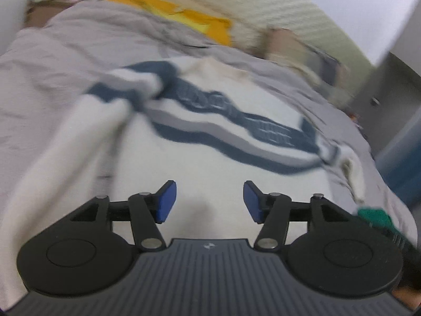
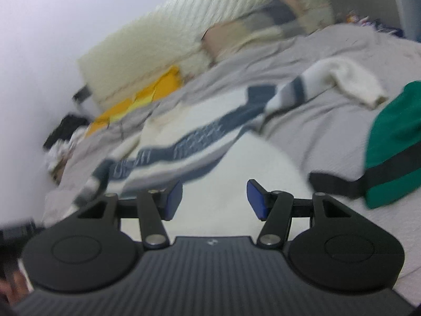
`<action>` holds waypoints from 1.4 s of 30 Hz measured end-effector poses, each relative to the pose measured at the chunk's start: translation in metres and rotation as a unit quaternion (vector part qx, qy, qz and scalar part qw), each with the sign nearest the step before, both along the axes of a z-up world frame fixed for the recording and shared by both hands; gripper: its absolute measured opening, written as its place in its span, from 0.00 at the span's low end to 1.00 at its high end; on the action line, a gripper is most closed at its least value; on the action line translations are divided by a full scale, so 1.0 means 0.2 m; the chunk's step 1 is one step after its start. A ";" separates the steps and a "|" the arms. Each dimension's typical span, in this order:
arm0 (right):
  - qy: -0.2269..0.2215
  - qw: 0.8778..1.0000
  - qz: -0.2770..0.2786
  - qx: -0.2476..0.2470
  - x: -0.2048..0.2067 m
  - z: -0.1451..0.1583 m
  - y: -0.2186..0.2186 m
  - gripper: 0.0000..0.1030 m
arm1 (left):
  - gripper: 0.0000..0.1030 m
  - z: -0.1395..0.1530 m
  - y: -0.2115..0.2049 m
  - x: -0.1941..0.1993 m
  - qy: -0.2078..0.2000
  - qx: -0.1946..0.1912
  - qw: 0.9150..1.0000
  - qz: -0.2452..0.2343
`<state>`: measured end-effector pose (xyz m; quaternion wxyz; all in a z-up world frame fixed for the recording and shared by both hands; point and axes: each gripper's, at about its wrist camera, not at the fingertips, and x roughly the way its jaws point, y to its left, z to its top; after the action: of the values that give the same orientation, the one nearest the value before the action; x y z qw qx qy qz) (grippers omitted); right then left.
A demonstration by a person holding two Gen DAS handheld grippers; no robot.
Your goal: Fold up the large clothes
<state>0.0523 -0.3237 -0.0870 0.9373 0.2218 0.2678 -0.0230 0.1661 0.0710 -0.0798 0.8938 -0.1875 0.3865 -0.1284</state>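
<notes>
A large white sweater (image 1: 200, 163) with a navy and grey chest band lies spread on the bed. In the left wrist view one sleeve (image 1: 105, 110) is folded in over its left side. My left gripper (image 1: 209, 201) hovers over the white lower part, open, with nothing between its blue pads (image 1: 165, 201). In the right wrist view the same sweater (image 2: 236, 158) runs across the frame, with its other sleeve (image 2: 336, 79) stretched out to the right. My right gripper (image 2: 214, 200) is open above the white hem, empty. Both views are blurred.
A grey bedsheet (image 1: 79, 47) covers the bed. Folded orange and yellow cloth (image 1: 173, 13) lies near a cream headboard (image 2: 184, 21), with pillows (image 2: 252, 29) beside it. A green garment with a black band (image 2: 394, 142) sits at the right. A person's hand (image 2: 13, 284) shows at the lower left.
</notes>
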 end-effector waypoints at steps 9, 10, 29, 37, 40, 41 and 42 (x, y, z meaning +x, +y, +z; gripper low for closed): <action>0.139 0.989 0.044 0.037 0.24 -0.28 0.08 0.56 | 0.61 0.04 0.33 0.12 0.065 0.073 0.992 0.083; 0.137 0.989 0.044 0.036 0.24 -0.28 0.08 0.56 | 0.61 0.03 0.36 0.13 0.076 0.077 0.991 0.080; 0.129 0.989 0.033 0.068 0.21 -0.28 0.05 0.56 | 0.64 -0.07 0.39 0.08 0.102 0.217 0.966 0.091; 0.128 0.989 0.032 0.068 0.21 -0.28 0.05 0.56 | 0.38 -0.20 0.37 0.13 0.165 0.242 0.956 0.029; 0.127 0.989 0.032 0.071 0.21 -0.29 0.05 0.56 | 0.18 -0.17 0.40 0.15 0.160 0.249 0.955 0.031; 0.127 0.989 0.032 0.071 0.21 -0.29 0.05 0.56 | 0.16 -0.15 0.41 0.16 0.153 0.257 0.953 0.035; 0.127 0.989 0.032 0.071 0.21 -0.29 0.05 0.56 | 0.15 -0.13 0.42 0.18 0.148 0.264 0.952 0.038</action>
<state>0.0940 -0.3146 -0.1444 0.8779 0.2740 0.3928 -0.0024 0.2022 0.1553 -0.1049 0.8484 0.0232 0.5272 0.0415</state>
